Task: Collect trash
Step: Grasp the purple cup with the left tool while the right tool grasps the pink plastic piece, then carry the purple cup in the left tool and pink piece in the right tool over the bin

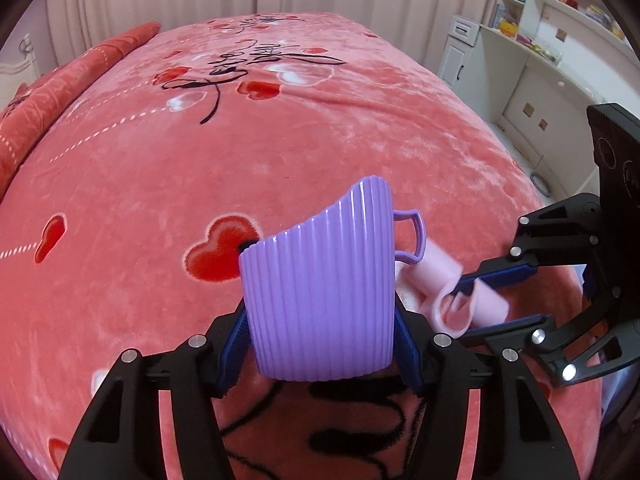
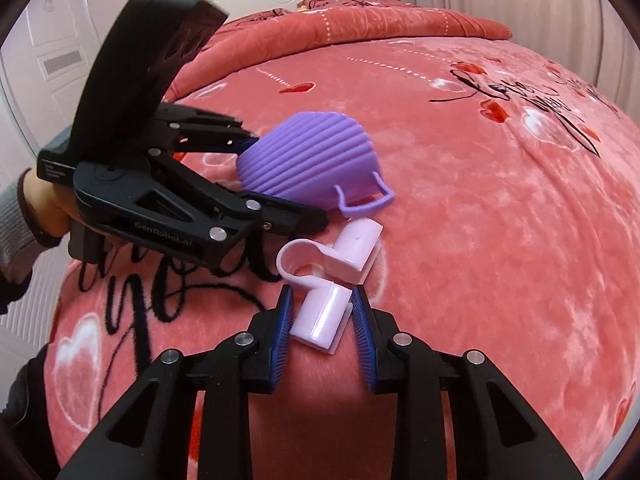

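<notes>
- A folded orange-red quilt (image 1: 60, 92) lies along the far left edge of the bed (image 1: 360, 128), which is covered by a pink plush blanket printed with red hearts and black script.
- The left hand-held gripper (image 1: 322, 332) has its blue pads pressed on both sides of a ribbed purple cup (image 1: 320, 292) lying on its side on the near part of the bed; the jaws stand about half open around it.
- In the right wrist view a hand (image 2: 48, 208) in a grey sleeve holds that gripper's black body at the left.
- The cup's small handle (image 1: 412, 236) points right, toward a pale pink plastic clip (image 1: 452, 292) lying just beside the cup on the blanket.
- The right hand-held gripper (image 2: 322, 316) is closed narrowly on the near tube of the clip, its blue pads (image 2: 285, 320) at either side, the left one touching.
- Far right, white shelves (image 1: 560, 20) hold colourful boxes.
</notes>
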Tool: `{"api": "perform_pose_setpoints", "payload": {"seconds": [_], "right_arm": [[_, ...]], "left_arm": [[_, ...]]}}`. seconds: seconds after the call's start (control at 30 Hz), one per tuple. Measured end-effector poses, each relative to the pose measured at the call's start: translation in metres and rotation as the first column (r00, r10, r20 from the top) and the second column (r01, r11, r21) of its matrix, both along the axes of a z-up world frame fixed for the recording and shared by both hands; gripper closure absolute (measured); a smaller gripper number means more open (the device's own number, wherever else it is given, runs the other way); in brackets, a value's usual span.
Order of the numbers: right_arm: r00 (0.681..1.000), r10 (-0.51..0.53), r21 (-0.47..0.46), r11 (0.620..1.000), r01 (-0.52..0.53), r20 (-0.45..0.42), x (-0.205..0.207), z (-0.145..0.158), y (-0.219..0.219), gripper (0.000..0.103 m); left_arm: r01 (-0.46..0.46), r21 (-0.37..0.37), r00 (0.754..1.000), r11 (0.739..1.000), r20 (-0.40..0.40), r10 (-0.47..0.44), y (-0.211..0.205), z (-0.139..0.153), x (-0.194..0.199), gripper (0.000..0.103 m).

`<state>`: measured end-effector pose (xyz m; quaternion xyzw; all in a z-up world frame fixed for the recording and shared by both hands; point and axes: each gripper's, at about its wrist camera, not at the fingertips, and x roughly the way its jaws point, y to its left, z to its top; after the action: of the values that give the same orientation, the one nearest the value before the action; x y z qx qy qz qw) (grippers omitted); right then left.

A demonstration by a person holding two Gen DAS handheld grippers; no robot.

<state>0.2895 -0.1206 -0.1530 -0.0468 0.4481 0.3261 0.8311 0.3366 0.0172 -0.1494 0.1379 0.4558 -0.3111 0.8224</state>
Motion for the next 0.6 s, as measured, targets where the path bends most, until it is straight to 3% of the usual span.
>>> {"api": "perform_pose_setpoints", "payload": {"seconds": [0.3, 0.6], "right_arm": [[1.0, -0.007, 0.043, 0.999, 0.007, 0.002, -0.039, 0.032, -0.029, 0.073], [1.0, -0.016, 0.067, 0.998, 0.016, 0.006, -0.118, 0.065, -0.076, 0.073]], "left_arm": [[-0.042, 0.02, 0.999, 0.999, 0.012, 0.041, -0.003, 0.028, -0.05, 0.041], [-0.069, 0.027, 0.998, 0.997, 0.016, 0.068, -0.028, 0.057, -0.127, 0.041]]}}
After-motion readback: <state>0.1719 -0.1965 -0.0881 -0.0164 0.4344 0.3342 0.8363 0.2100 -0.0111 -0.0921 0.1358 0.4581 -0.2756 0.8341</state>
